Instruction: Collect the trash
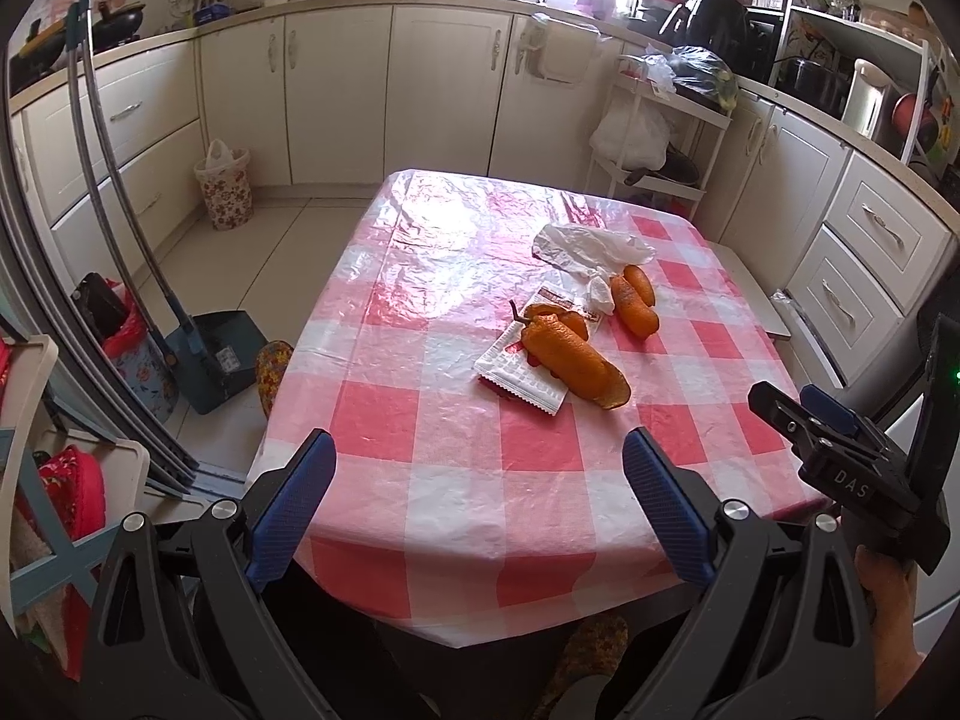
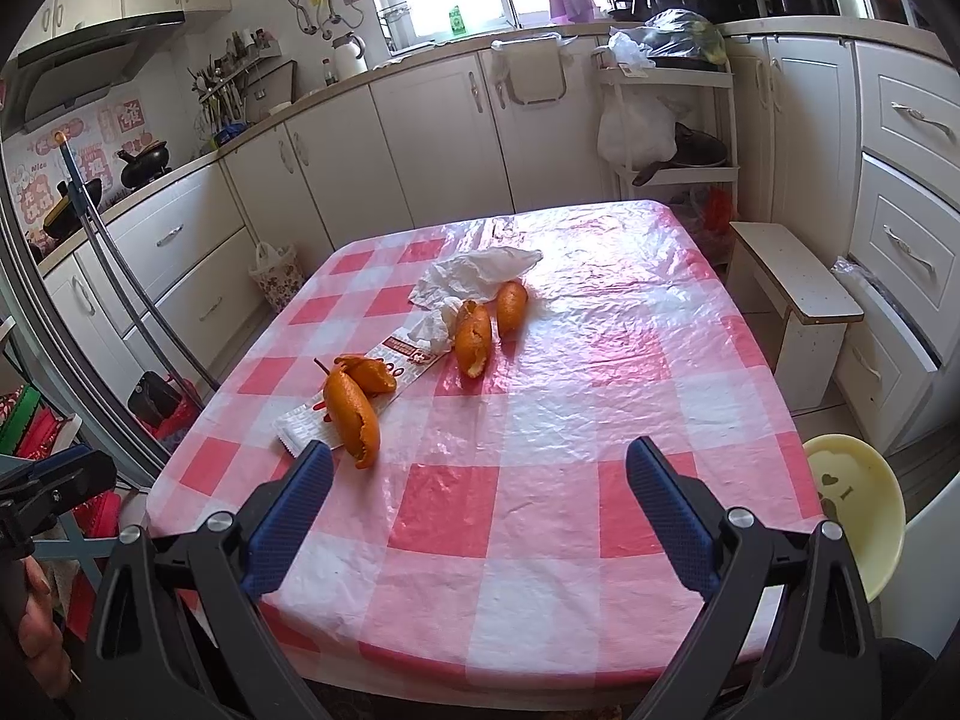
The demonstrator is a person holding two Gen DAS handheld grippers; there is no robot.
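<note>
Trash lies mid-table on the pink checked tablecloth [image 1: 468, 480] [image 2: 540, 480]. A long orange peel [image 1: 576, 360] [image 2: 354, 414] rests on a white-and-red wrapper [image 1: 522, 375] [image 2: 306, 423]. Two smaller peels [image 1: 636, 300] [image 2: 474, 333] lie beyond it, beside crumpled white plastic [image 1: 591, 246] [image 2: 474, 270]. My left gripper [image 1: 479, 441] hovers open and empty over the near table edge, short of the trash. My right gripper [image 2: 479, 450] is also open and empty, with the long peel just past its left fingertip. Each gripper shows at the edge of the other's view.
A floral waste bin [image 1: 223, 189] [image 2: 276, 276] stands on the floor by the far-left cabinets. A dustpan and broom [image 1: 216, 354] lean left of the table. A white stool [image 2: 792, 294] and a yellow seat [image 2: 858, 504] sit on the right. A rack with bags [image 1: 660, 138] stands behind the table.
</note>
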